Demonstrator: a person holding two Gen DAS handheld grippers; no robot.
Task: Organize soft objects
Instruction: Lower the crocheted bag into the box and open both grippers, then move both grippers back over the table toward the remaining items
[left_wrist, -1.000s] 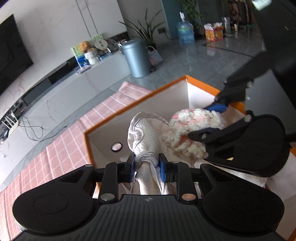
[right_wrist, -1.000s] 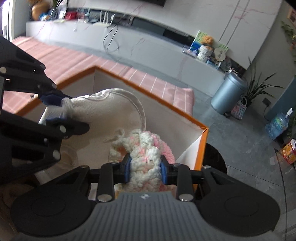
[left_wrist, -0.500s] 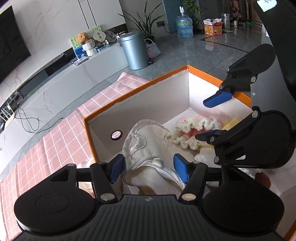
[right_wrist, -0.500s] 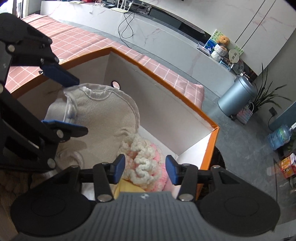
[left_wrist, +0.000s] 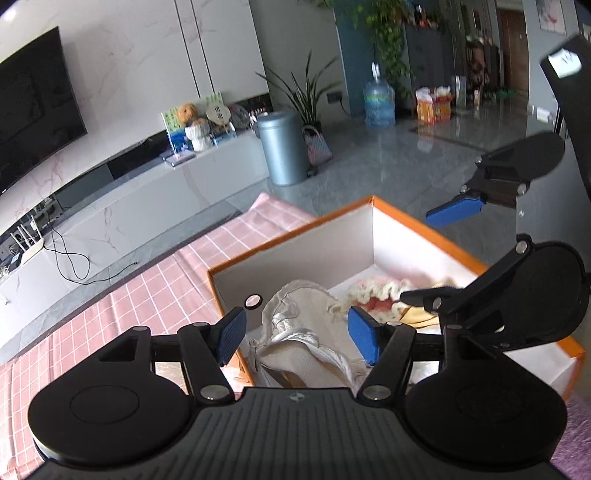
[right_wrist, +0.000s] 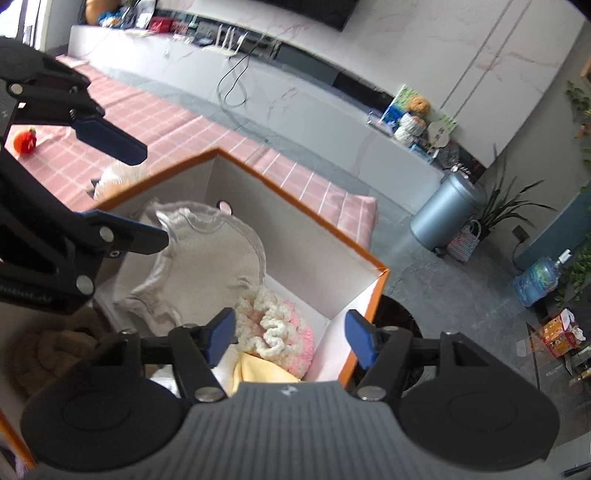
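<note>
Both my grippers spread wide, holding nothing: left gripper (left_wrist: 297, 334), right gripper (right_wrist: 290, 338); cream cloth (right_wrist: 210, 258) and pink-white crochet piece (right_wrist: 277, 332) lie inside orange-rimmed box (right_wrist: 295, 201) on pink checked tablecloth (left_wrist: 122, 302); yellow cloth (right_wrist: 258, 373) under crochet; small orange toy (right_wrist: 25, 139) on tablecloth, well apart.

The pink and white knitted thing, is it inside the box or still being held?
Inside. The knitted thing lies in the orange box beside the cream cloth, and the right gripper is open above it, touching nothing.

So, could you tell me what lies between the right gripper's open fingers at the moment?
In the right wrist view, the pink-and-cream crochet piece lies in the box between the right gripper's open fingers.
</note>
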